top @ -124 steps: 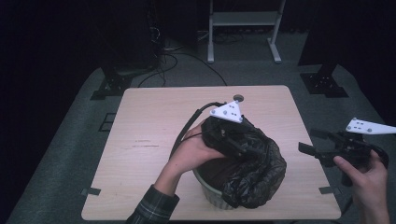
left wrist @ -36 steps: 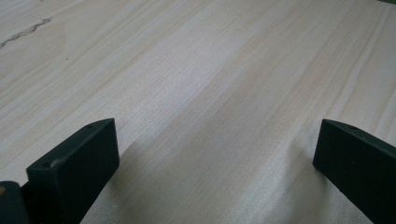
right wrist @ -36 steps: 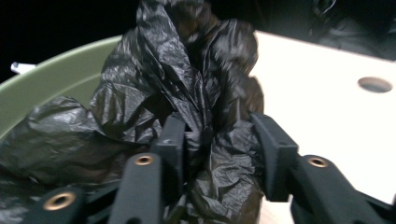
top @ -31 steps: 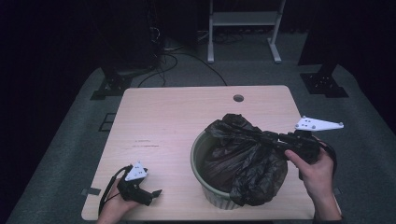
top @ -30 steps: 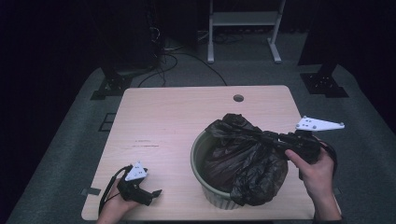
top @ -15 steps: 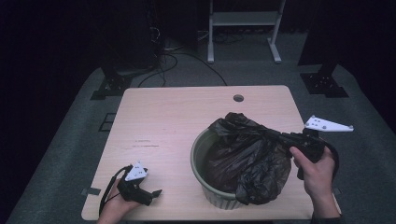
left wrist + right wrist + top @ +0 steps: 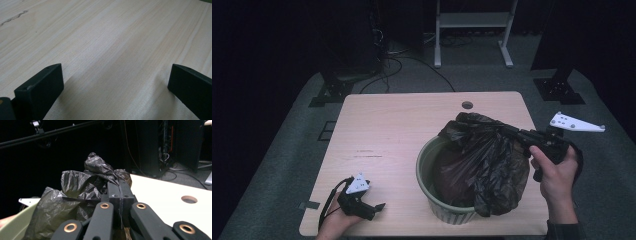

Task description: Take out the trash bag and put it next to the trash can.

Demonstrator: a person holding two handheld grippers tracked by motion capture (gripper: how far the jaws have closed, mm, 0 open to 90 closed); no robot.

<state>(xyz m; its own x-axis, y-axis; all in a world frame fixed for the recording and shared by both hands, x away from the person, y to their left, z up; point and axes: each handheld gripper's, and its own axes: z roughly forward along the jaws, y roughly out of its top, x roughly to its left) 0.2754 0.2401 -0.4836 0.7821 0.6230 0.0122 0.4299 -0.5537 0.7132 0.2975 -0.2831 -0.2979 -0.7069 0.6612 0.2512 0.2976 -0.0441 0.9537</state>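
Note:
A black trash bag [image 7: 484,160] lines a pale green bin [image 7: 447,210] on the right half of the wooden table [image 7: 402,125]. My right gripper [image 7: 507,129] is shut on a bunched fold of the bag at the bin's far right rim, holding it stretched up and outward. In the right gripper view the jaws [image 7: 120,188] are pressed together with crinkled bag [image 7: 75,182] pinched between them, above the bin rim [image 7: 12,225]. My left gripper [image 7: 379,206] rests at the table's front left corner, open, with bare wood [image 7: 112,37] between its jaws [image 7: 115,77].
A round cable hole [image 7: 467,105] sits near the table's far edge, also in the right gripper view as the hole [image 7: 189,199]. Stand legs and cables [image 7: 412,55] lie on the dark floor beyond the table. Bare wood stretches across the table's left half.
My right gripper has moved right and slightly up, drawing the bag's edge farther over the rim. Four seconds ago the left hand was at the bag; it now rests at the front left.

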